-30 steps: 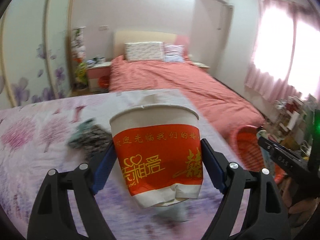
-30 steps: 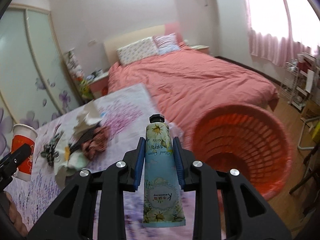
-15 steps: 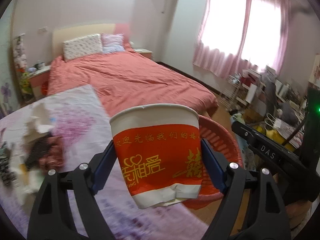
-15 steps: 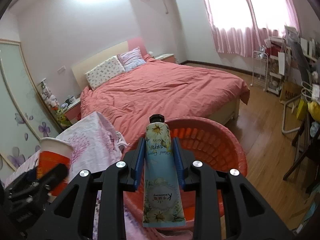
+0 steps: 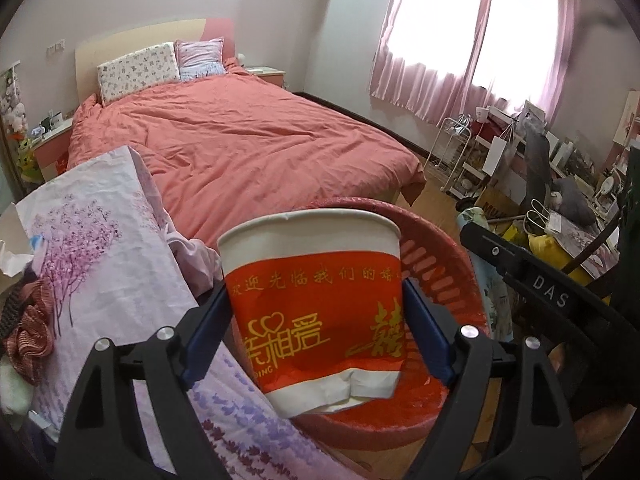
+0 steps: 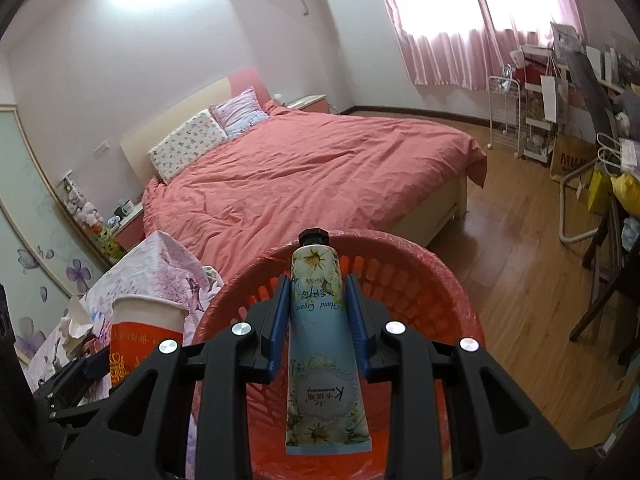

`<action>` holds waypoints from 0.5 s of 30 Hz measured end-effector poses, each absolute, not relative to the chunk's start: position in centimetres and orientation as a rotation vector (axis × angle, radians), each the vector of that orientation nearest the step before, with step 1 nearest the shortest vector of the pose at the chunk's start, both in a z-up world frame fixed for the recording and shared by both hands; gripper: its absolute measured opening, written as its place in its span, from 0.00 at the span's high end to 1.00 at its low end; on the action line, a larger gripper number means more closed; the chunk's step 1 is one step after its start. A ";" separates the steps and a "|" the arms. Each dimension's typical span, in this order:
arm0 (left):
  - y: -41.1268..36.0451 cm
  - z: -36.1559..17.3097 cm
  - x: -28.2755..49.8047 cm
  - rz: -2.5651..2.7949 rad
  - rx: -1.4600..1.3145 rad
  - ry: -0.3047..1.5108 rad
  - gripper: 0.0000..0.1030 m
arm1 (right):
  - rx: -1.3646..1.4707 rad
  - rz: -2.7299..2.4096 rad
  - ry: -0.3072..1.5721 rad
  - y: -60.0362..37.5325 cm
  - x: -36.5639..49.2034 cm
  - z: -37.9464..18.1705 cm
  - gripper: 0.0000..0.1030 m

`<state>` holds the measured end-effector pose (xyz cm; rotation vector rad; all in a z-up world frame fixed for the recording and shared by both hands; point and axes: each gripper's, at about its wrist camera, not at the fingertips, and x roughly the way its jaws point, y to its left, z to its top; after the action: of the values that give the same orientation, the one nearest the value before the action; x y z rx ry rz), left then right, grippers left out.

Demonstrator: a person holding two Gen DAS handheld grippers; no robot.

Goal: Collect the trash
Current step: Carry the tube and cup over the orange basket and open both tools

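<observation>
Over the red basket [image 6: 448, 280] we held both pieces of trash; our left gripper [image 5: 316, 320] clamped the paper cup [image 5: 312, 300], our right gripper [image 6: 318, 320] the hand-cream tube [image 6: 320, 344]. Beside it lay the floral sheet [image 5: 100, 248]; behind, the bed [image 5: 240, 136].

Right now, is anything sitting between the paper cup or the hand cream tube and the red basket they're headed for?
Nothing visible. The paper cup in the left tongs and the hand cream tube in the right tongs both hang at the red basket's open mouth, with no cover across it.
</observation>
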<state>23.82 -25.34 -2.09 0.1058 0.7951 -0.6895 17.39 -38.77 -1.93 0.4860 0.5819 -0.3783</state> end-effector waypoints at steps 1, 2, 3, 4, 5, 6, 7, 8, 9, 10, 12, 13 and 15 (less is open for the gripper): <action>-25.5 -2.3 24.0 -0.684 0.110 0.801 0.20 | 0.497 -0.376 0.593 -38.9 17.5 -2.3 0.72; -25.6 -2.6 24.3 -0.677 0.115 0.807 0.20 | 0.506 -0.373 0.602 -39.1 17.7 -2.3 0.72; -25.7 -2.7 24.4 -0.674 0.117 0.813 0.20 | 0.514 -0.367 0.615 -39.2 17.7 -2.5 0.71; -25.6 -3.0 24.6 -0.665 0.122 0.823 0.17 | 0.520 -0.365 0.622 -39.1 17.7 -2.6 0.71; -25.6 -3.0 24.7 -0.658 0.123 0.825 0.16 | 0.526 -0.366 0.630 -39.1 17.7 -2.7 0.71; -25.3 -3.1 24.8 -0.648 0.122 0.829 0.16 | 0.529 -0.369 0.631 -39.2 17.6 -2.7 0.70; -25.1 -3.3 24.9 -0.641 0.121 0.833 0.16 | 0.529 -0.372 0.632 -39.2 17.4 -2.7 0.64; -24.8 -3.3 25.0 -0.635 0.119 0.836 0.16 | 0.525 -0.380 0.629 -39.2 17.2 -2.5 0.60; -24.4 -3.3 25.0 -0.628 0.118 0.838 0.16 | 0.519 -0.390 0.624 -39.1 16.9 -2.3 0.56; -24.0 -3.3 24.9 -0.617 0.119 0.837 0.16 | 0.513 -0.393 0.621 -39.2 16.9 -2.1 0.56; -23.1 -3.1 24.8 -0.595 0.126 0.833 0.16 | 0.488 -0.405 0.615 -38.9 16.6 -1.4 0.56; -22.8 -2.9 24.6 -0.588 0.127 0.830 0.16 | 0.479 -0.406 0.612 -38.7 16.4 -1.1 0.56; -21.8 -2.5 24.5 -0.565 0.133 0.820 0.16 | 0.469 -0.406 0.607 -38.9 16.6 -0.6 0.56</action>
<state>24.48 -21.79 -2.46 0.1328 0.8202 -0.5647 16.60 -38.87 -0.64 0.4690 0.6070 -0.4063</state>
